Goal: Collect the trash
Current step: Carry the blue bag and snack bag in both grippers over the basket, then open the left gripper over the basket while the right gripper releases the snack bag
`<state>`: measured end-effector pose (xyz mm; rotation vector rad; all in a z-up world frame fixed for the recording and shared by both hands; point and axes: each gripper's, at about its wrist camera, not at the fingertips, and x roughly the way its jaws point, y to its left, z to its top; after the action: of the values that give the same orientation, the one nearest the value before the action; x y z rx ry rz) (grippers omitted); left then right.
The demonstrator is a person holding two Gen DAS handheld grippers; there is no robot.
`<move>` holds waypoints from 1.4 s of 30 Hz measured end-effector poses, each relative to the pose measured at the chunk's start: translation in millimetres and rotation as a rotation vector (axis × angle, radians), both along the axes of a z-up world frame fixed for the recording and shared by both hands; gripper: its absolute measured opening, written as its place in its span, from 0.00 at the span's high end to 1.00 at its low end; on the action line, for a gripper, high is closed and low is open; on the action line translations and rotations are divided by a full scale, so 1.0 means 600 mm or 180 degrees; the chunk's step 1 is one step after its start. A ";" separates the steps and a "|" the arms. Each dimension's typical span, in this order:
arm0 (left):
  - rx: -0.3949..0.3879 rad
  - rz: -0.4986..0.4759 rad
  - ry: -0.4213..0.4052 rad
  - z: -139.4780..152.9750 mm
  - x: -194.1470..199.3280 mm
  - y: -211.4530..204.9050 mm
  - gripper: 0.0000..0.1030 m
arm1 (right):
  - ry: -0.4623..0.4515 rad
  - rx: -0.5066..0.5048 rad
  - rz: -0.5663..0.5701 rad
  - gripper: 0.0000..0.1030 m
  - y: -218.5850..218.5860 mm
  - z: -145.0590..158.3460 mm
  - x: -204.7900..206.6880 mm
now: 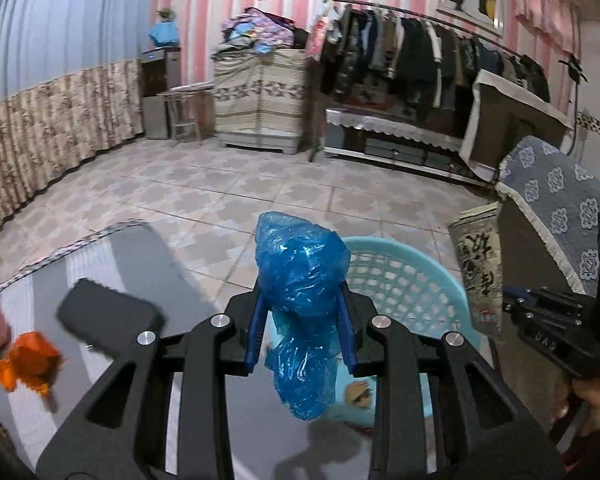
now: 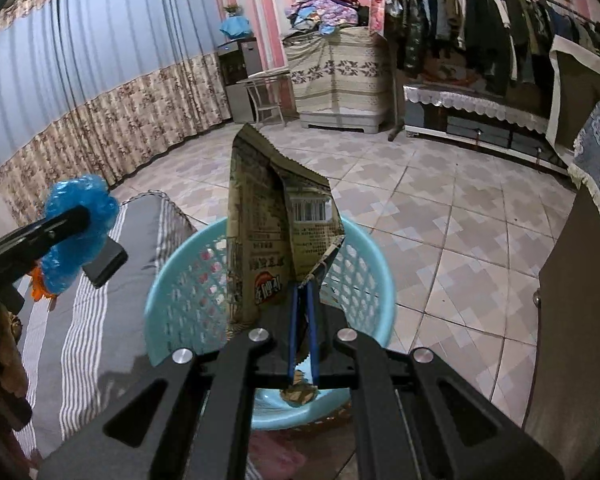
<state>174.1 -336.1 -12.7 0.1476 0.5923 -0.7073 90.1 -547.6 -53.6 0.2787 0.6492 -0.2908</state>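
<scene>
My left gripper (image 1: 302, 296) is shut on a crumpled blue plastic bag (image 1: 300, 264), held over the near rim of a light blue mesh basket (image 1: 404, 288). In the right wrist view my right gripper (image 2: 305, 286) is shut on the corner of a tan printed snack packet (image 2: 260, 216), which stands up above the basket (image 2: 168, 272). A brown scrap (image 2: 300, 394) lies on the basket's bottom. The left gripper (image 2: 82, 216) with the blue bag (image 2: 76, 232) shows at the left there. The snack packet (image 1: 476, 264) shows at the right of the left wrist view.
The basket stands beside a grey-and-white striped cover (image 2: 80, 340) with a black flat slab (image 1: 108, 312) and an orange crumpled item (image 1: 28, 364) on it. A dark cabinet under a blue patterned cloth (image 1: 556, 200) is close on the right. Tiled floor (image 1: 240, 184) lies beyond.
</scene>
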 end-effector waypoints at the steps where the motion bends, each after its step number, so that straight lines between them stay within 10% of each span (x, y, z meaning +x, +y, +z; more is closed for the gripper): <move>1: -0.0001 -0.0048 -0.0002 -0.003 -0.003 -0.012 0.71 | 0.0004 0.0019 -0.0022 0.95 -0.007 -0.004 -0.001; 11: 0.0193 -0.0227 0.0117 -0.061 0.021 -0.090 0.67 | 0.0054 0.0127 -0.0074 0.95 -0.027 -0.033 0.006; 20: 0.0205 0.0051 0.0015 -0.050 0.053 -0.078 0.18 | 0.0109 0.0105 0.0005 0.95 -0.012 -0.045 0.034; 38: 0.0113 0.0783 -0.0157 0.004 0.079 0.122 0.07 | 0.0521 0.0126 0.0242 0.92 0.074 -0.091 0.160; 42: 0.0091 0.0919 -0.0140 0.006 0.087 0.159 0.06 | 0.0665 0.0156 0.0151 0.30 0.081 -0.110 0.183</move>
<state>226.5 -240.5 -9.1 0.1010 0.5678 -0.4150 199.9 -499.2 -119.5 0.2817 0.8688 -0.2605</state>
